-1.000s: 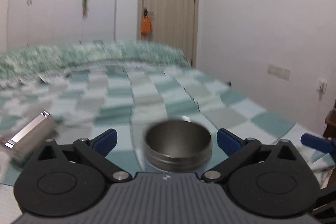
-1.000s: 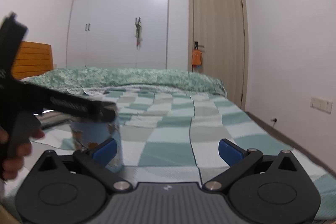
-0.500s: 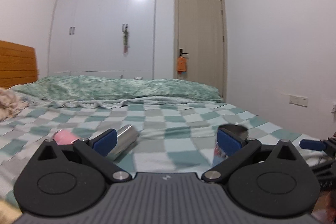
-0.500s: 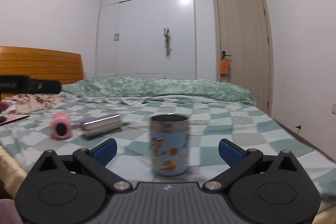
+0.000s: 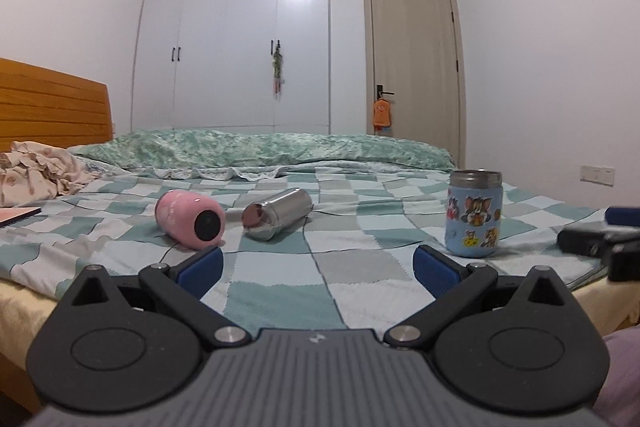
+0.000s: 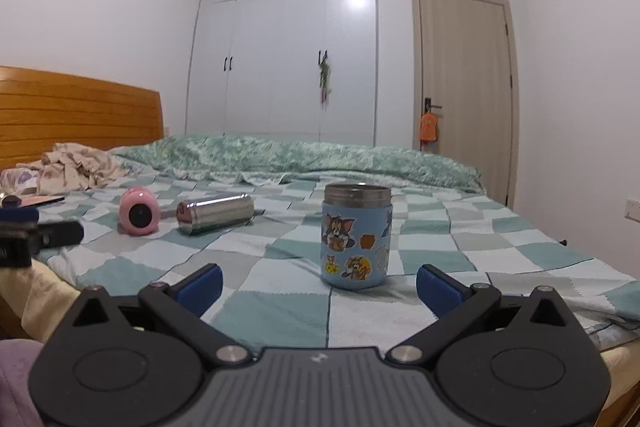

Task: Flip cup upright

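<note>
A blue cartoon-print cup (image 6: 356, 237) with a steel rim stands upright on the checked bed cover, mouth up; it also shows at the right of the left wrist view (image 5: 474, 213). My right gripper (image 6: 319, 281) is open and empty, just short of the cup. My left gripper (image 5: 318, 267) is open and empty, well back from the cup. A pink cup (image 5: 190, 219) and a steel cup (image 5: 276, 213) lie on their sides to the left; both also show in the right wrist view, pink (image 6: 139, 211) and steel (image 6: 216, 213).
The checked bed cover (image 5: 360, 267) ends at a near edge below both grippers. A rumpled green duvet (image 5: 260, 147) lies across the back. Crumpled cloth (image 5: 36, 171) and a wooden headboard (image 5: 52, 107) are at the left. The right gripper's tip (image 5: 600, 239) shows at the right edge.
Both grippers have pulled back from the blue cup toward the bed's near edge. The left gripper, which was over the cup's open mouth, now looks level across the bed.
</note>
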Demonstrator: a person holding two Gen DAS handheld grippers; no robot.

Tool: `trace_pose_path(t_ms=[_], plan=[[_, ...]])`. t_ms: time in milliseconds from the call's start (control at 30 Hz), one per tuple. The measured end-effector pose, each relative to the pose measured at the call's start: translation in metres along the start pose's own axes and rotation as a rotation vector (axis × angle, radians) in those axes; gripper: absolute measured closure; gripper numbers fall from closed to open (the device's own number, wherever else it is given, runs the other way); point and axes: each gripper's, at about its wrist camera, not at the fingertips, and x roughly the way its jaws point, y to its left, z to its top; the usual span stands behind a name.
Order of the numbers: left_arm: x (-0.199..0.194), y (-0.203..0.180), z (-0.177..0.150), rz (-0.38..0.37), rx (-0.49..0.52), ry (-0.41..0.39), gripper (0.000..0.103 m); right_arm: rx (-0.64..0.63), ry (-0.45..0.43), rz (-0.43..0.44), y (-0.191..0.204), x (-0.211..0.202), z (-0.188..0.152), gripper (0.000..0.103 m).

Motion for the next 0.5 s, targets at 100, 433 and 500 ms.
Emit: trace_pose_path(t_ms=[100,433,500], plan=[[-0.003,0.0,-0.008,0.018,0.0,-0.013,0.0,-0.005,-0.044,-0.008,0.001,-0.006,-0.002,0.0],[-0.005,0.006,-0.014,0.017,-0.039,-0.038,0.0,-0.015,-0.108,-0.013,0.004,-0.012,-0.006,0.0],[-0.005,0.005,-0.015,0.017,-0.036,-0.04,0.0,-0.021,-0.111,-0.012,0.005,-0.012,-0.006,0.0]])
